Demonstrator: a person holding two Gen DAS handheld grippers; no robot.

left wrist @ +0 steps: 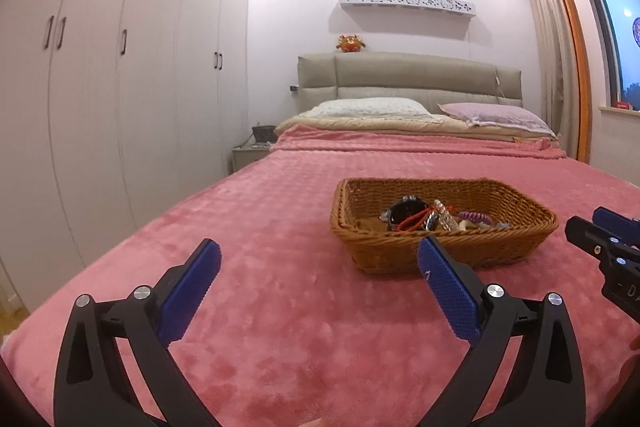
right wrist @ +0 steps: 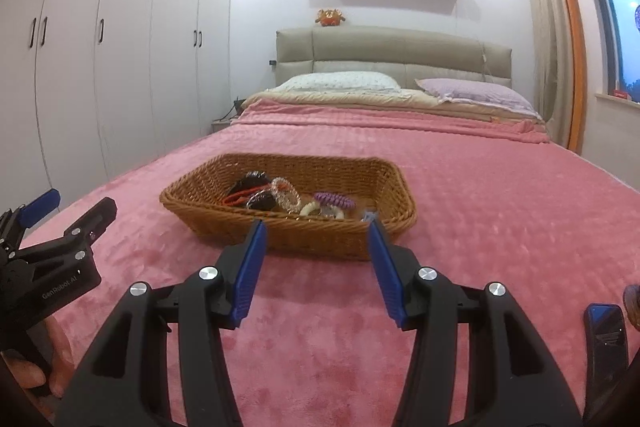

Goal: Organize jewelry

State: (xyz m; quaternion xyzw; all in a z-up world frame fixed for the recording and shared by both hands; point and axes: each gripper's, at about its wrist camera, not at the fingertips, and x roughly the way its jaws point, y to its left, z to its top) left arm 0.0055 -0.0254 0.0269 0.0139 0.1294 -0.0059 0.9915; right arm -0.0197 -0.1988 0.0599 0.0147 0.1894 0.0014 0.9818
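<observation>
I am at the foot of a bed (left wrist: 304, 187) covered by a pink fleece blanket (left wrist: 280, 307), soft and faintly dimpled, spread flat up to a folded edge near the pillows. My left gripper (left wrist: 319, 247) hangs above the blanket with its blue pads spread wide and nothing between them. My right gripper (right wrist: 316, 227) is about half spread, its blue pads apart and empty, lined up with the near wall of the basket (right wrist: 288, 239) but short of it.

The woven wicker basket sits on the blanket near the middle of the bed, ahead and to the right of my left gripper. Inside it lies the jewelry (right wrist: 288, 199) in a loose heap: a red cord, a clear beaded bracelet (right wrist: 285, 194), a purple coiled band (right wrist: 334, 201), a dark round piece and some pale bits I cannot make out.

At the head of the bed there is a white pillow (left wrist: 368, 109) on the left and a lilac pillow (left wrist: 492, 115) on the right, against a padded grey-beige headboard (left wrist: 408, 75). A small orange plush toy (left wrist: 351, 43) sits on top of it, under a white decorated wall shelf (left wrist: 408, 3). White wardrobe doors (left wrist: 120, 87) run along the left wall, with a low nightstand (left wrist: 250, 153) beside the bed. On the right hang beige and orange curtains (left wrist: 560, 47) beside a window (left wrist: 620, 27) showing dusk-blue light. Ceiling lights glow overhead.
</observation>
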